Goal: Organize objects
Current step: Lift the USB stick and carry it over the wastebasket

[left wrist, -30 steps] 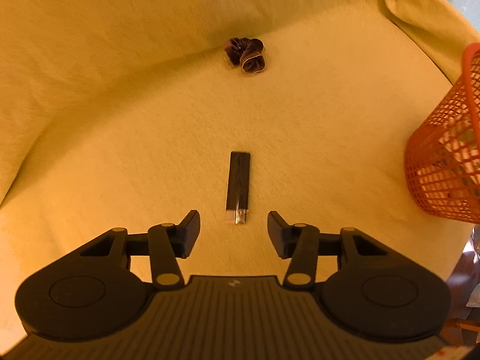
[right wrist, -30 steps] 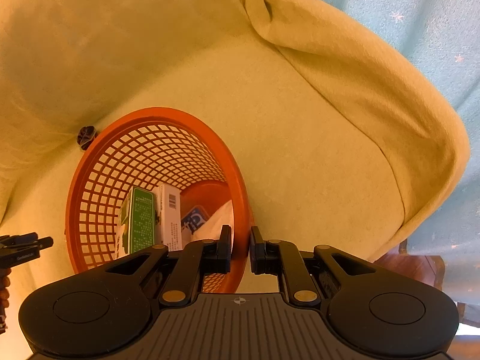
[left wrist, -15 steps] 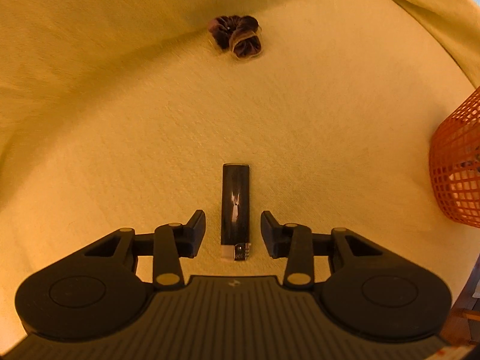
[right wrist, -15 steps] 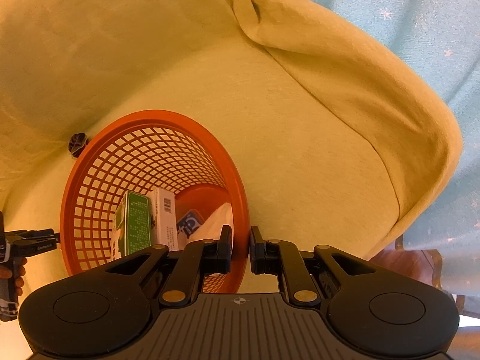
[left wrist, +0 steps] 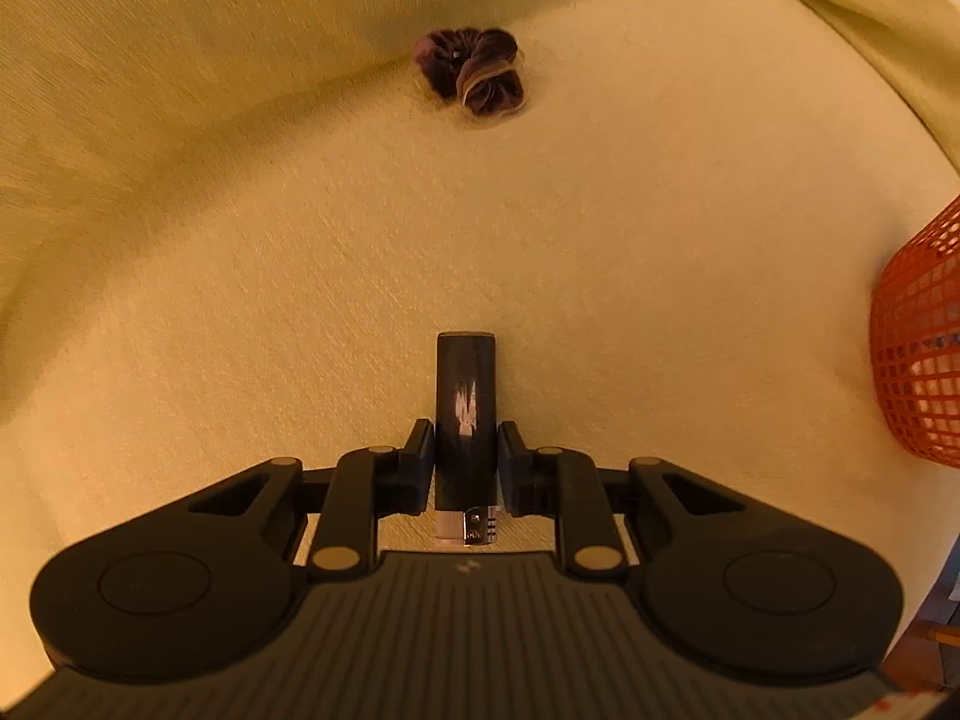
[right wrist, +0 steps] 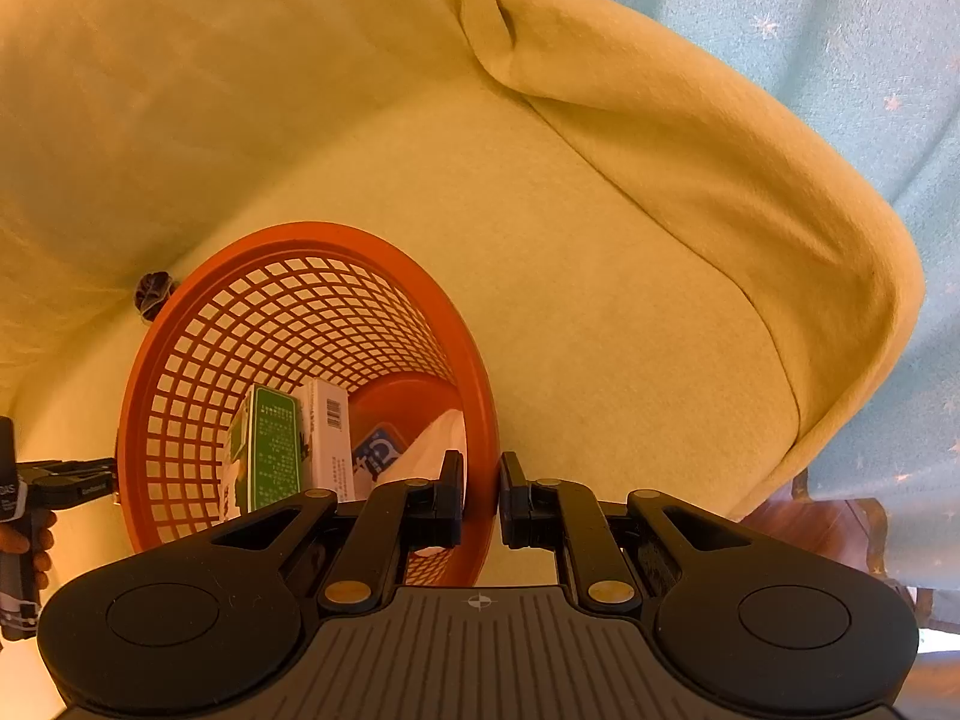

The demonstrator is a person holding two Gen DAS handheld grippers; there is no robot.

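**A:** Yellow cloth [left wrist: 300, 276] over the whole couch, and not much lying on it. I count one black lighter [left wrist: 466, 420], one dark scrunchie [left wrist: 471, 69] and one orange basket [right wrist: 288, 276]. That's it for loose stuff.

**B:** Two grippers, right?

**A:** Yep, one per hand. Left gripper [left wrist: 466, 462] is down at the seat with its jaws closed in on the lighter, one pad on each side of the body. Metal end of the lighter points back at the gripper, the black end sticks out front. Scrunchie is well beyond it, up by the crease where seat meets backrest.

**B:** And the right one?

**A:** Right gripper [right wrist: 480, 489] is pinching the basket's rim, one finger inside, one outside. Basket sits tipped toward it, so you can look right in.

**B:** What's in there?

**A:** Two boxes standing side by side, one green [right wrist: 270, 450], one white [right wrist: 327, 438] with a barcode. Also one blue packet [right wrist: 375, 456] and something white [right wrist: 435, 444] next to it, can't tell what. A hand [right wrist: 24, 540] shows at the far left edge too.
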